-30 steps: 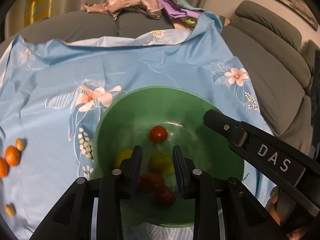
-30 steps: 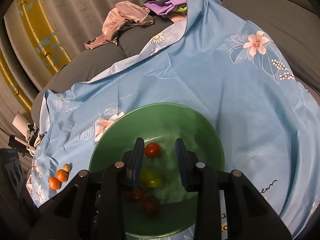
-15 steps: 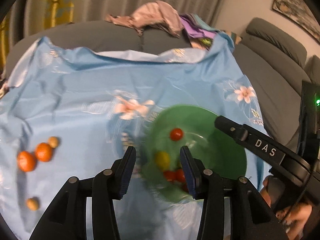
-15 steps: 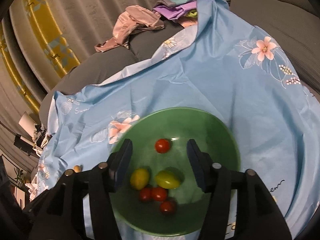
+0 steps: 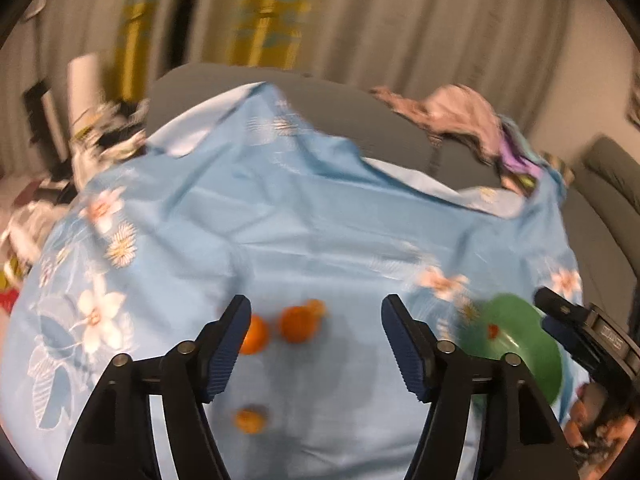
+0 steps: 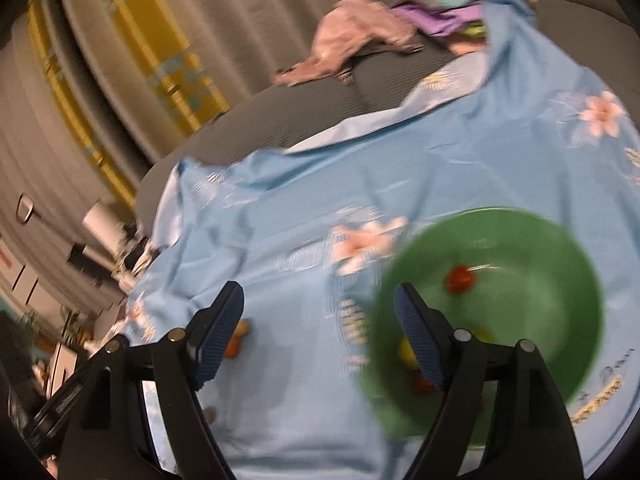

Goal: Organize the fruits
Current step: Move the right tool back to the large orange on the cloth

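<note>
Left wrist view, tool: we see our left gripper (image 5: 316,344) spread wide, nothing between its jaws
Left wrist view, fruit: two orange fruits (image 5: 298,325) lie on the blue flowered cloth (image 5: 312,232) just ahead of the fingers, a smaller one (image 5: 250,420) nearer us
Left wrist view, bowl: green bowl (image 5: 520,344) sits far right, blurred
Right wrist view, tool: our right gripper (image 6: 320,336) is also wide apart and empty
Right wrist view, bowl: a red tomato (image 6: 460,279) and yellow fruit (image 6: 406,350) lie inside, beside our right-hand finger
Right wrist view, cloth: orange fruit (image 6: 233,346) shows by the left-hand finger
</note>
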### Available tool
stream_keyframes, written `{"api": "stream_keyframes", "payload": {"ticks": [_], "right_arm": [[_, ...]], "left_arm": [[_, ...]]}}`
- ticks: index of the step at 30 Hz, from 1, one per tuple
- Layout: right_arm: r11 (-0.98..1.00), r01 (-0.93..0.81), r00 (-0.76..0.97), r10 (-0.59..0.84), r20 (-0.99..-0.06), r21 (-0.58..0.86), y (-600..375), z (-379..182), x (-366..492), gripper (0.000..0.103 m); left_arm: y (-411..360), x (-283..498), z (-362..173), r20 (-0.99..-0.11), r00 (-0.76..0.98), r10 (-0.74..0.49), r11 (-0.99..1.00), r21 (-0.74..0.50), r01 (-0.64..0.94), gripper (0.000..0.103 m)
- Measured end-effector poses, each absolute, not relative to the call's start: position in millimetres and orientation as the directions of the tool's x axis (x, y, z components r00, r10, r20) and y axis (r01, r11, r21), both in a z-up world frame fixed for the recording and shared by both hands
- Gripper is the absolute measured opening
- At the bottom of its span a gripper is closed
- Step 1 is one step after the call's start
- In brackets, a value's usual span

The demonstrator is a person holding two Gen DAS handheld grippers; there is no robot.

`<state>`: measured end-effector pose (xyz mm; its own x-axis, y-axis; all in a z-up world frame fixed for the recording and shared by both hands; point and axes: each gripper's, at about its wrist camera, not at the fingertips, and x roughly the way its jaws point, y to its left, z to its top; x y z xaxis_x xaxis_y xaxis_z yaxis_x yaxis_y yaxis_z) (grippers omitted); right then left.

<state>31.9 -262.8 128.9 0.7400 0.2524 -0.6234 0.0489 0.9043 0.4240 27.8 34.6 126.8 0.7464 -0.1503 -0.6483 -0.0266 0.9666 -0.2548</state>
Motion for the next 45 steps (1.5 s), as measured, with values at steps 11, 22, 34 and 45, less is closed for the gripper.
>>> {"api": "stream_keyframes", "payload": {"ticks": [11,22,34,45], "right_arm": [[0.894,-0.141,0.538,0.430,-0.725,0.425,-135.2,84.2,100.3,0.070],[0.885,-0.140,0.385,0.462,-0.799,0.444,-99.2,18.5,139.6,0.049],[0.837,-0.160,0.314,0.546,-0.776,0.524,-90.3,-2.9,139.3,0.042],[0.847,-0.136,0.354,0.526,-0.774,0.514,-116.8,18.2,122.1,0.037]], "left_arm": [[76.7,69.9,57.5,-0.758,0.633,-0.158,0.950,-0.291,-0.112,0.063],[61.1,81.1,36.4,-0.788,0.596,-0.152,0.976,-0.214,-0.034,0.043],[51.0,86.2,28.6,-0.807,0.585,-0.081,0.991,-0.127,-0.038,0.043],[53.0,90.0,28.0,-0.807,0.584,-0.084,0.990,-0.136,-0.046,0.043]]}}
